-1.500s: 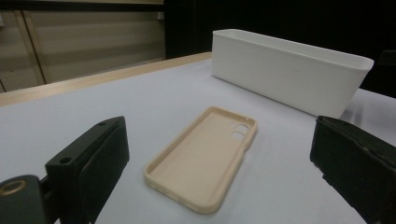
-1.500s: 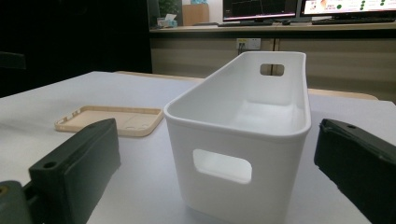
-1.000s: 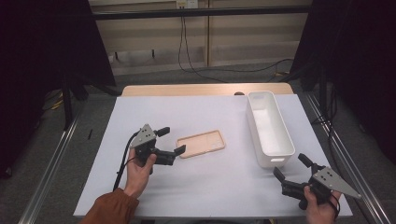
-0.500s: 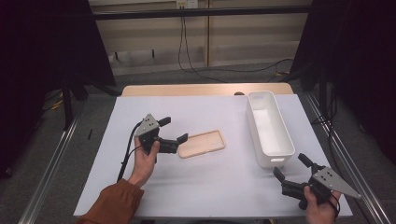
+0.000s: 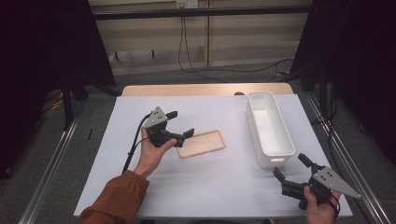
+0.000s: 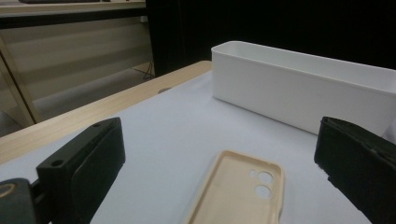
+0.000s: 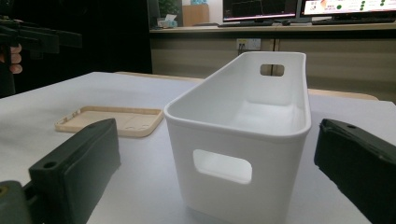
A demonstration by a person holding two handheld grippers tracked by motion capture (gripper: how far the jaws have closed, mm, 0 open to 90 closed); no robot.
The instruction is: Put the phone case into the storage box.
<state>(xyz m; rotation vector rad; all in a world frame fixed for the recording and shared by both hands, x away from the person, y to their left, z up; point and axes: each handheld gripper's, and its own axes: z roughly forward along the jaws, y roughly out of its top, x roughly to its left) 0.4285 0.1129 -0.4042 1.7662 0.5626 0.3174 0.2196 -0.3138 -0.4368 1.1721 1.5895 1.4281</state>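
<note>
The left gripper (image 5: pixel 179 125) hovers just off the near-left end of the phone case (image 5: pixel 201 143), jaws spread wide and holding nothing. In the high view one jaw tip hangs right at the case's short edge, the other sits further back from it; I cannot tell whether that lower tip touches the case. The hand (image 5: pixel 152 151) under the gripper comes in from the case's left, with an orange sleeve (image 5: pixel 114 201) trailing toward the near edge of the table.

The case itself is tan, lying flat with its hollow side up on the white table cover (image 5: pixel 219 186). From the left gripper view, the case (image 6: pixel 238 193) lies between the two black jaws, its camera cut-outs pointing away toward the white bin (image 6: pixel 303 91).

That bin (image 5: pixel 268 128) stands to the right of the case, well apart from it, long and narrow, open at the top, with handle slots in its short ends.

Now the right gripper (image 5: pixel 292 168): it is beyond the bin from the case, off the bin's near short end, released, jaws wide, gripping nothing. Its own view looks straight down the bin (image 7: pixel 243 140) lengthwise, the near handle slot facing it, with the case (image 7: pixel 109 121) lying to the bin's left on the cover.
</note>
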